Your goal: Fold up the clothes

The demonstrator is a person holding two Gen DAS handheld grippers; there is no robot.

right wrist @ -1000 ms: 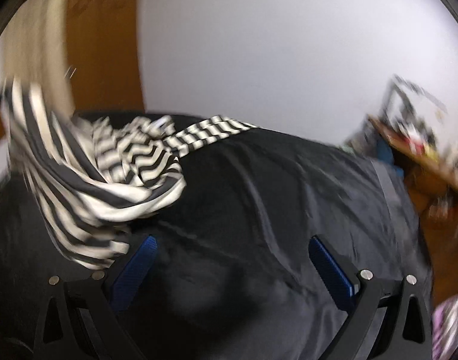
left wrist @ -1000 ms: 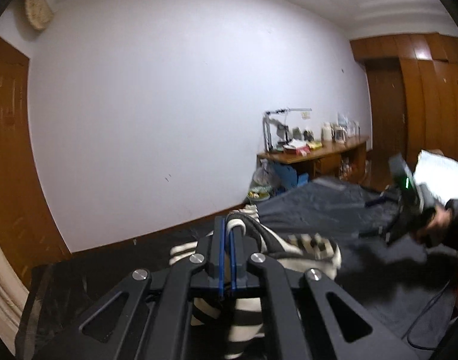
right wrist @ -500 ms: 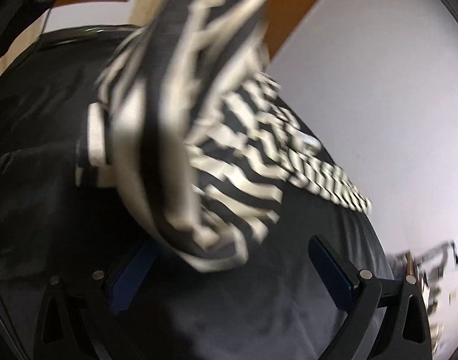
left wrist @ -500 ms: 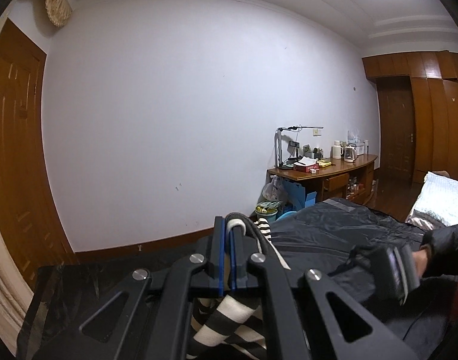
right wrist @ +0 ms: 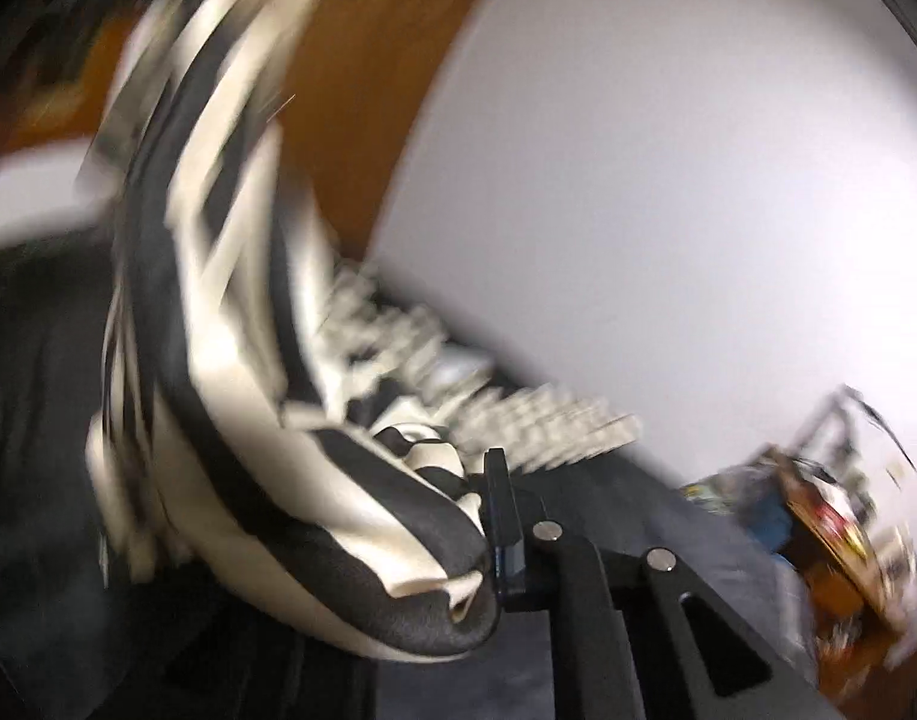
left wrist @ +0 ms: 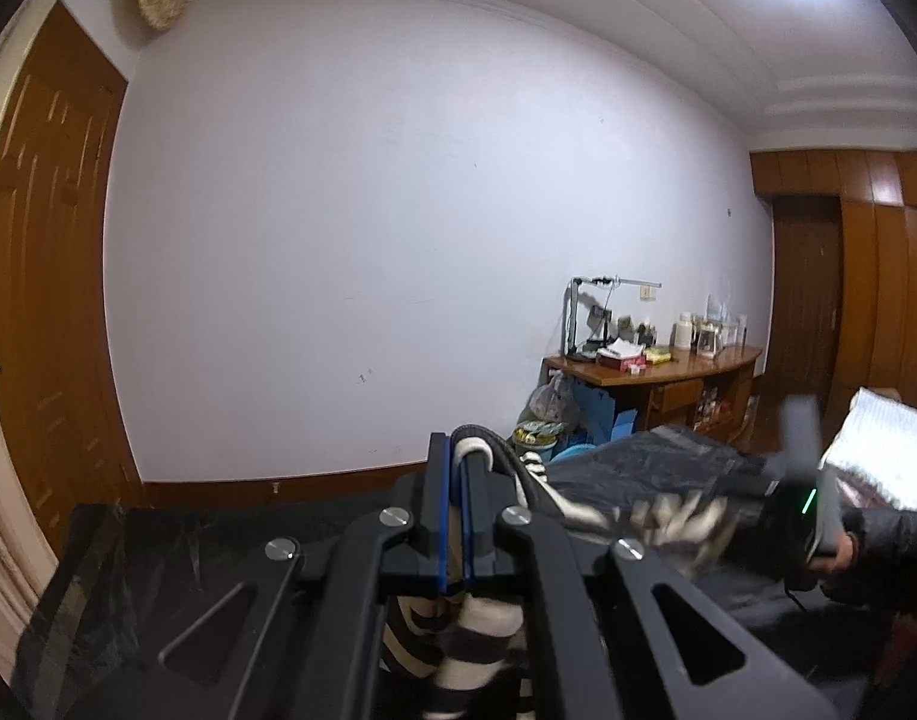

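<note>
Left gripper (left wrist: 456, 504): jaws pressed together on a fold of the striped garment (left wrist: 482, 636); a white edge of cloth sticks up between the blue pads, and more striped cloth hangs below the frame.

Right gripper (right wrist: 488, 516): jaws have just been closing and now stand narrow, pinched on a thick bunch of the same garment (right wrist: 314, 480). Only the right-hand finger (right wrist: 497, 516) shows plainly; the cloth covers the other.

Striped garment: black and white, held up off the bed between the two grippers. In the left wrist view it runs, blurred, from the left gripper across to the right one. In the right wrist view it rises in a blurred band to the upper left, while a sleeve-like part trails down onto the bed behind.

Bed (left wrist: 158, 546): covered by a dark, shiny sheet, lying under both grippers.

Person: a hand (left wrist: 842, 552) in a dark sleeve (left wrist: 890, 546) grips the right gripper's handle at the right edge of the left wrist view; a green light glows on that handle.

Room: white wall (left wrist: 398, 240), brown door (left wrist: 44, 276) on the left, a cluttered wooden desk (left wrist: 668, 372) far right, a white pillow (left wrist: 878, 450) at the right edge.

Sharpness: the right wrist view is strongly smeared, so fine detail of the cloth cannot be told.
</note>
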